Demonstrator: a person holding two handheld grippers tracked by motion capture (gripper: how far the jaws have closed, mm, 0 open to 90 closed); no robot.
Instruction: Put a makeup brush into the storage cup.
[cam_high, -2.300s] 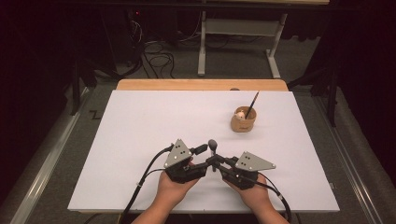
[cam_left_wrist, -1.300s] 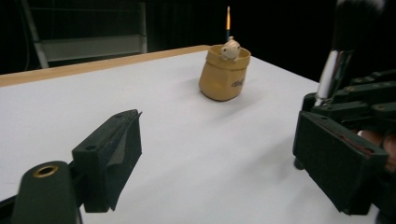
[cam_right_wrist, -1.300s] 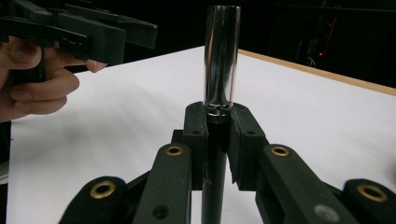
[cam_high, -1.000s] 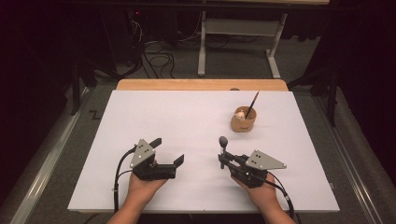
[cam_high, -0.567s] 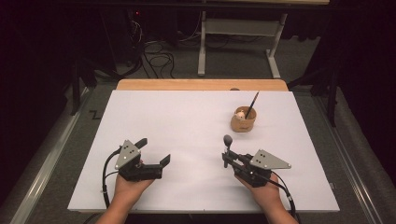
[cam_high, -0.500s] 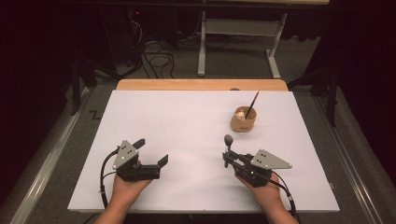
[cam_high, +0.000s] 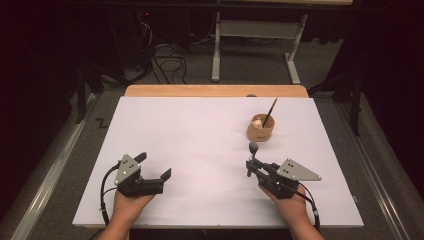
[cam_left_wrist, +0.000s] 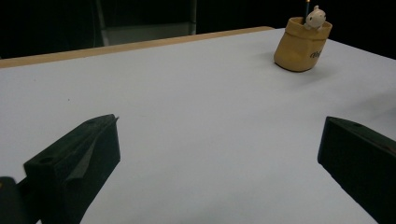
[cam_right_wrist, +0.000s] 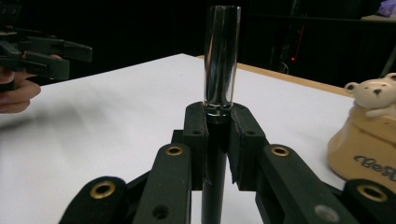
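My right gripper (cam_high: 251, 165) (cam_right_wrist: 217, 127) sits at the front right of the white table, shut on a dark pen (cam_high: 253, 148) (cam_right_wrist: 222, 56) with a glossy cap that stands upright out of the jaws. At the front left, my left gripper (cam_high: 155, 166) (cam_left_wrist: 219, 158) is wide open over bare table with nothing between its fingers (cam_left_wrist: 79, 156); it also appears far off in the right gripper view (cam_right_wrist: 44, 51). A tan pot (cam_high: 260, 130) (cam_left_wrist: 301, 44) (cam_right_wrist: 366, 149) with a small bear figure and a dark stick in it stands behind the right gripper.
The white table top (cam_high: 200, 135) has a wooden strip (cam_high: 215, 90) along its far edge. Beyond it are a dark floor, cables (cam_high: 167, 57) and a grey stand's legs (cam_high: 255, 50). Black cables trail from both grippers toward the near edge.
The left gripper has drawn away from the right one, to the left and toward the near edge, and a little lower. The right gripper, still shut on the pen, shifted slightly right, then stayed.
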